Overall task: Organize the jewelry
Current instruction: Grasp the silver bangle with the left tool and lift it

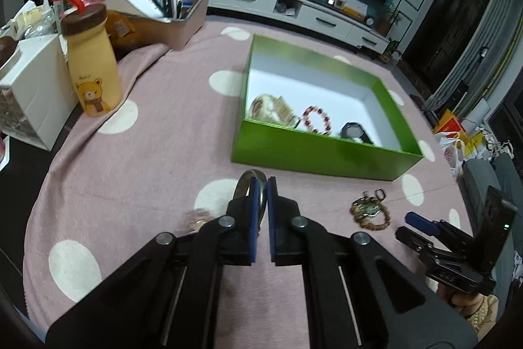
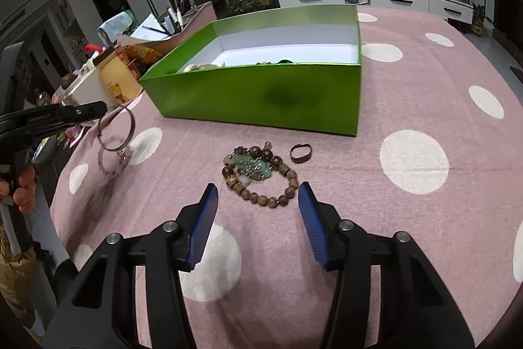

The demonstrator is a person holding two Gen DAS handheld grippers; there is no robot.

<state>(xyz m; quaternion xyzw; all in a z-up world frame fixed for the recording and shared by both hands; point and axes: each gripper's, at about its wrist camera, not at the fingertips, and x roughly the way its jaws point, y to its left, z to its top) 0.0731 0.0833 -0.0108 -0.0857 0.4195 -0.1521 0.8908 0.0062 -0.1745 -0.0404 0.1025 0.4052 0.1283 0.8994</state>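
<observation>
My left gripper [image 1: 261, 182] is shut on a silver bangle [image 1: 243, 182] and holds it above the cloth, just short of the green box [image 1: 313, 152]. The bangle also shows in the right wrist view [image 2: 126, 133], hanging from the left gripper [image 2: 101, 110]. The box [image 2: 255, 97] holds a red bead bracelet [image 1: 317, 120], a black watch [image 1: 354, 131] and a pale piece [image 1: 271, 108]. My right gripper [image 2: 258, 193] is open, just short of a brown wooden bead bracelet [image 2: 261, 179] tangled with green jade pieces. It also shows in the left wrist view [image 1: 371, 211].
A small dark ring [image 2: 300, 152] lies by the box. A pale bead bracelet [image 2: 112, 161] lies on the pink dotted cloth [image 2: 425, 120] at left. A yellow bear bottle [image 1: 91, 64], a white drawer unit [image 1: 32, 90] and a stationery bin [image 1: 176, 22] stand at the far left.
</observation>
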